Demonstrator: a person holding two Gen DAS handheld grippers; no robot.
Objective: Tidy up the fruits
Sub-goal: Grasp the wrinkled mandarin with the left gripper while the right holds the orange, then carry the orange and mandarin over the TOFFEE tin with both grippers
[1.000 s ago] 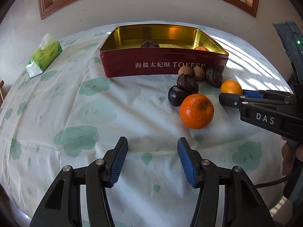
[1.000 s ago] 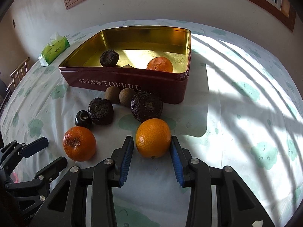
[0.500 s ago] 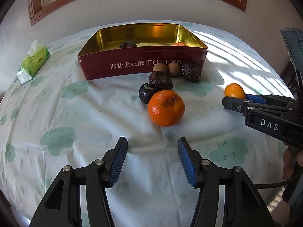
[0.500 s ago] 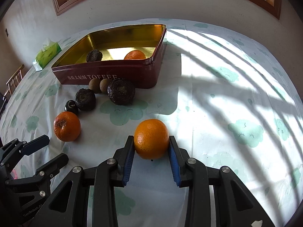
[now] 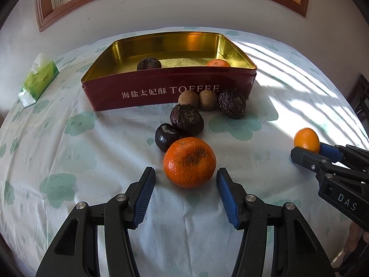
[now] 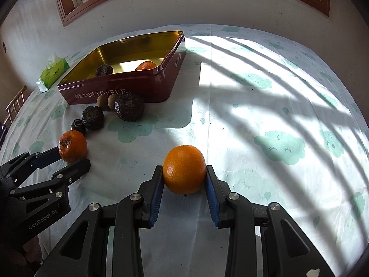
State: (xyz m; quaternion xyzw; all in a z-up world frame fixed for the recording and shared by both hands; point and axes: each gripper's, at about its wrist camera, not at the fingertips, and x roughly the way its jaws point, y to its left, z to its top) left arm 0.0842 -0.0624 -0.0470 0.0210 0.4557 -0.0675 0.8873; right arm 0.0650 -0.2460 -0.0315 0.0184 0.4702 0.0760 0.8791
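Note:
A red toffee tin with a gold inside holds one dark wrinkled fruit and one orange. In front of it lie two dark wrinkled fruits, two small brown fruits and a glossy dark fruit. A blemished orange sits on the cloth between the tips of my left gripper, which is open with gaps on both sides. My right gripper is shut on a smooth orange, well to the right of the fruit group.
A green tissue pack lies at the far left of the table. The cloud-print cloth is sunlit on the right. A wooden chair stands past the left edge. Wall and window sit behind the tin.
My left gripper has slid over so the blemished orange now sits between its tips. My right gripper has carried the smooth orange rightward, away from the other fruit.

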